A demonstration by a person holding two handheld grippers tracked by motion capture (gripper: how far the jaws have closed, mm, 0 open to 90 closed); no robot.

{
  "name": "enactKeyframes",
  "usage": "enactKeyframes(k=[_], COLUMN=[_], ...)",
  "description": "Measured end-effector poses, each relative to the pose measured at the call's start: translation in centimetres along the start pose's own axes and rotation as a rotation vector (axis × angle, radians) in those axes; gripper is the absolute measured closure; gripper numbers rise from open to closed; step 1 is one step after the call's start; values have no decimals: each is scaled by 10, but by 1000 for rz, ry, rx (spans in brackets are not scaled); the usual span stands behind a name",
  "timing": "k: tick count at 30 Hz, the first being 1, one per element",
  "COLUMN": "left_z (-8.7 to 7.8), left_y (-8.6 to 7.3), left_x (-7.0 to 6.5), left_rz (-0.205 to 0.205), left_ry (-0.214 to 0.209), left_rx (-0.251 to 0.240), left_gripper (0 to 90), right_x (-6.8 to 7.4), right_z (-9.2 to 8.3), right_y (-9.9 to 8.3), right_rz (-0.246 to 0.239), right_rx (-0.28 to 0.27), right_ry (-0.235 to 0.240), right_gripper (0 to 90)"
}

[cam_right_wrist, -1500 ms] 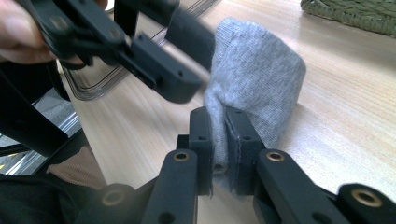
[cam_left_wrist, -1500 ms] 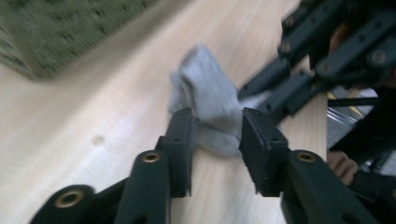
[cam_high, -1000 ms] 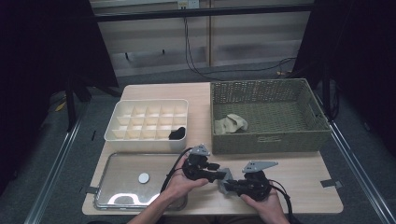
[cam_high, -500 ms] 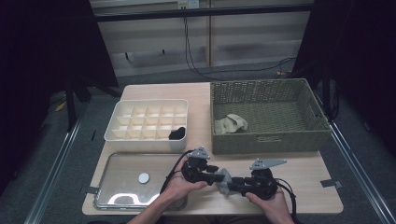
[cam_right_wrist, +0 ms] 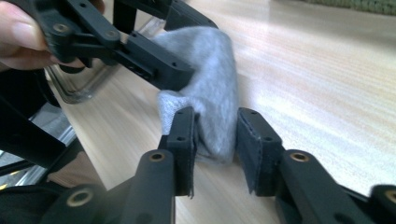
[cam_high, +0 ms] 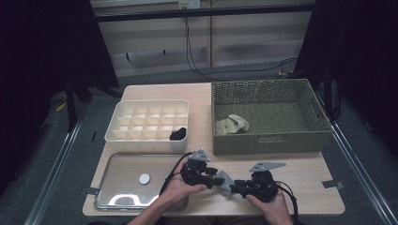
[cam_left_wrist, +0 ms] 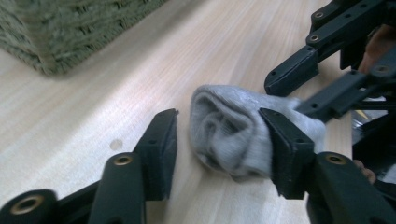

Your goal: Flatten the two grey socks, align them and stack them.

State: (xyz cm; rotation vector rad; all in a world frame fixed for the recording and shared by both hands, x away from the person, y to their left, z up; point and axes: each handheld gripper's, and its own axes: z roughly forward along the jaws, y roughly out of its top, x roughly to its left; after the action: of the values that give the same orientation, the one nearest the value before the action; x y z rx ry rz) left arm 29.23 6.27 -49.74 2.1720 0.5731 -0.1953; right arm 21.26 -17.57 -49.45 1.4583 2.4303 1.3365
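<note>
We see a grey sock (cam_high: 225, 182), bunched into a lump, lying on the wooden table (cam_high: 309, 178) in front of the woven basket (cam_high: 272, 139), just off the basket's near left corner. Both grippers meet at it. The left gripper (cam_high: 218, 178) comes at the sock from the side away from the basket's long front wall; in the left gripper view one pad touches the sock (cam_left_wrist: 233, 135) while the other stands clear of it with bare table showing in the gap, and its jaws have just been opening. The right gripper (cam_high: 233, 184) reaches in from the opposite side, and in the right gripper view the sock (cam_right_wrist: 212, 88) sits between its jaws, one pad against the cloth and the other a sliver off it (the jaws narrow, not pressing from both sides). A metal tray (cam_high: 122, 168) lies farther from the basket, beyond the left hand (cam_high: 180, 187). Inside the basket rests a beige cloth (cam_high: 232, 124)
</note>
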Motion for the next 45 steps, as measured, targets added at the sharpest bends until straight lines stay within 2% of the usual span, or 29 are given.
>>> enactKeyframes(k=[3,4,6,9,14,15,21,23,24,25,27,28,32,35,40,42,45], left_z=[0,0,0,2,3,3,6,7,6,6,6,6,3,1,-2,-4,-5], left_y=[-1,-1,-2,-4,-4,-5,-6,-6,-7,-7,-9,-9,-8,-7,-5,-4,-2], left_x=[1,0,3,4,1,1,-2,-4,-4,-5,-3,-4,-8,-9,-7,-7,-5], left_rz=[0,-4,-18,-20,-7,-9,-5,-25,-17,-23,-42,-44,-11,-5,-26,4,-9], left_ry=[-8,2,-20,-36,-40,-54,-109,-108,-122,-118,-142,-141,-118,-112,-110,-88,-95], left_rx=[13,15,32,19,30,29,33,33,40,35,30,31,23,16,-17,-9,-21], left_gripper=[441,430,396,353,347,348,385,433,450,459,486,492,560,606,629,631,633], right_x=[1,1,1,1,2,2,0,1,1,1,1,1,1,1,1,1,1], right_z=[2,2,3,4,4,4,4,5,5,5,5,5,6,7,10,13,14], right_y=[-1,-1,-1,-2,-5,-6,-7,-8,-8,-8,-8,-8,-7,-6,-3,-2,1], right_rz=[-8,-6,0,-9,-16,-18,-20,-23,-22,-22,-22,-24,-23,-33,-40,-40,-49], right_rx=[12,17,21,25,37,40,41,36,34,33,34,31,25,19,11,3,0], right_ry=[-5,-5,0,7,6,6,14,14,14,14,13,10,8,3,-6,-11,-20], right_gripper=[712,722,737,749,761,762,770,770,770,770,770,770,770,769,766,759,743])
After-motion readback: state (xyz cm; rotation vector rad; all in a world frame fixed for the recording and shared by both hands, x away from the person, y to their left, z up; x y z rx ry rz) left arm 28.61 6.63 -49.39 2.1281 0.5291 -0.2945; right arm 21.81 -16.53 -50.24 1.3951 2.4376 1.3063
